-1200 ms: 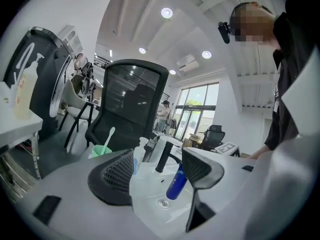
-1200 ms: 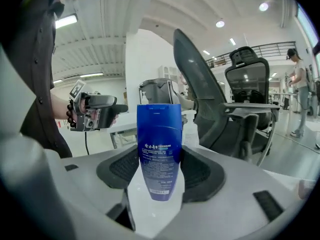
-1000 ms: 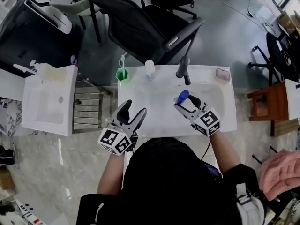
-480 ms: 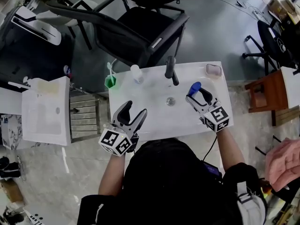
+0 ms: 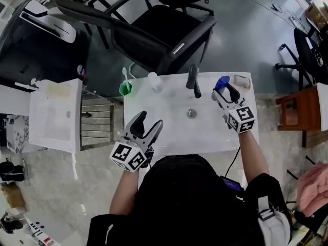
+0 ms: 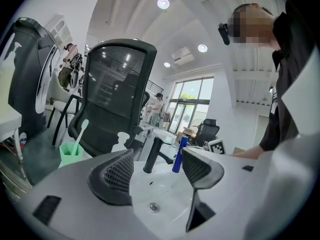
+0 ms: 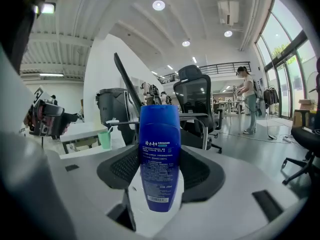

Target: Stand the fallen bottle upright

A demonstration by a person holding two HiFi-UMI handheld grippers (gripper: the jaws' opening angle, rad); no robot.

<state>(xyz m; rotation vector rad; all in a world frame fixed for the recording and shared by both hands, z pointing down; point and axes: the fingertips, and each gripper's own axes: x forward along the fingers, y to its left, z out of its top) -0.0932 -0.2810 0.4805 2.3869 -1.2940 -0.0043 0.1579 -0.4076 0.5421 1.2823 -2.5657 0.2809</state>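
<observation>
The blue bottle (image 5: 221,82) is held roughly upright between the jaws of my right gripper (image 5: 224,91), at the back right of the white washbasin (image 5: 169,135), just right of the black faucet (image 5: 193,81). In the right gripper view the bottle (image 7: 160,154) fills the gap of that gripper (image 7: 160,160), whose pads press on both its sides; its base is hidden. My left gripper (image 5: 148,121) is open and holds nothing, near the front left edge. In the left gripper view the bottle (image 6: 179,154) shows beyond that gripper (image 6: 157,155).
A drain (image 5: 191,113) lies mid-basin. Along the back edge stand a green cup with a toothbrush (image 5: 125,87), a clear dispenser (image 5: 155,81) and a soap dish (image 5: 241,81). A black office chair (image 5: 148,29) is behind, and a second white basin (image 5: 54,114) to the left.
My right gripper carried the blue bottle from over the middle of the basin to the back right, beside the faucet. The left gripper barely shifted.
</observation>
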